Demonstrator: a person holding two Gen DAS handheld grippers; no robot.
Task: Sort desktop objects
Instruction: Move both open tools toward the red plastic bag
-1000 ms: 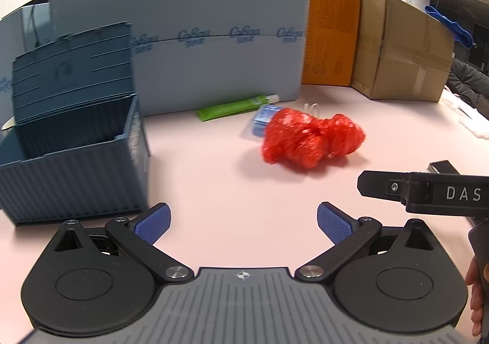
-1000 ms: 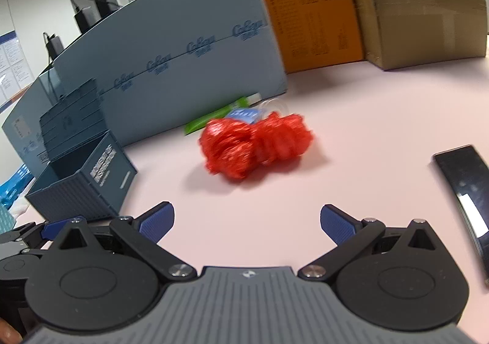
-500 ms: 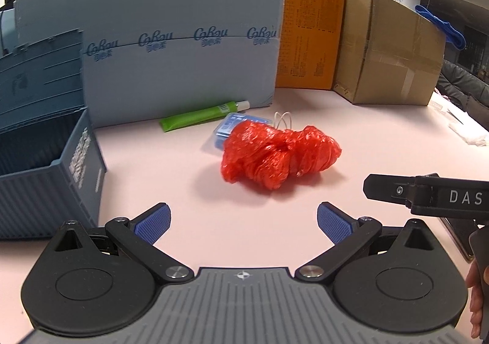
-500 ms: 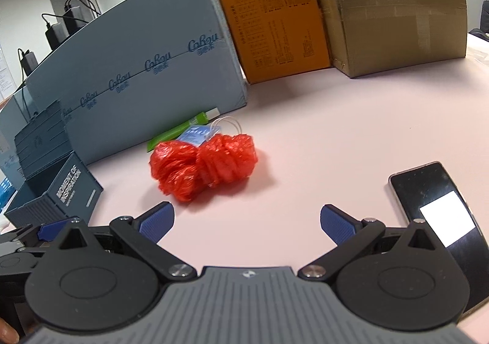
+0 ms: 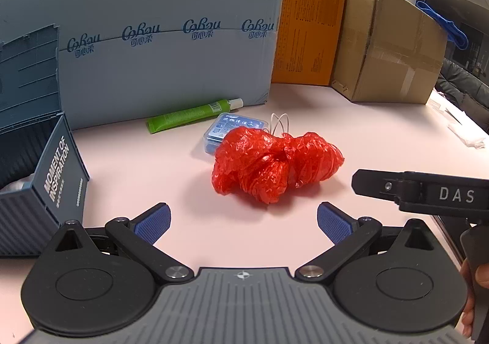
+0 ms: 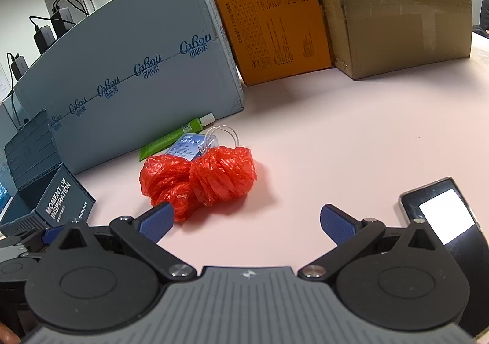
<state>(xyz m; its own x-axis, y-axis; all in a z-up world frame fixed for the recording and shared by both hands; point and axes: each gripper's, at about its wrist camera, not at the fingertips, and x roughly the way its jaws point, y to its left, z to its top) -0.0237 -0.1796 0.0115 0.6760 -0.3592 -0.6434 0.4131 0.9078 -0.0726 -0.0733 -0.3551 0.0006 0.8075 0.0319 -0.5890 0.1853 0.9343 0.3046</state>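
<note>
Both the left gripper (image 5: 243, 220) and the right gripper (image 6: 246, 220) hover over the pink table (image 6: 351, 136) with fingers spread wide and nothing between them. A crumpled red plastic bag (image 5: 273, 163) lies just ahead of both, touching a small blue case (image 5: 227, 127), with a green tube (image 5: 191, 115) behind by the grey box (image 5: 152, 38). A dark blue bin (image 5: 42, 173) stands open to the left, and a phone (image 6: 443, 218) lies to the right.

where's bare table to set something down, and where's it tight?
Bare: the pink table between the red bag, the phone and the brown carton; also between the bag and the blue bin. Crowded: behind the bag, where the green tube and blue case lie.
</note>
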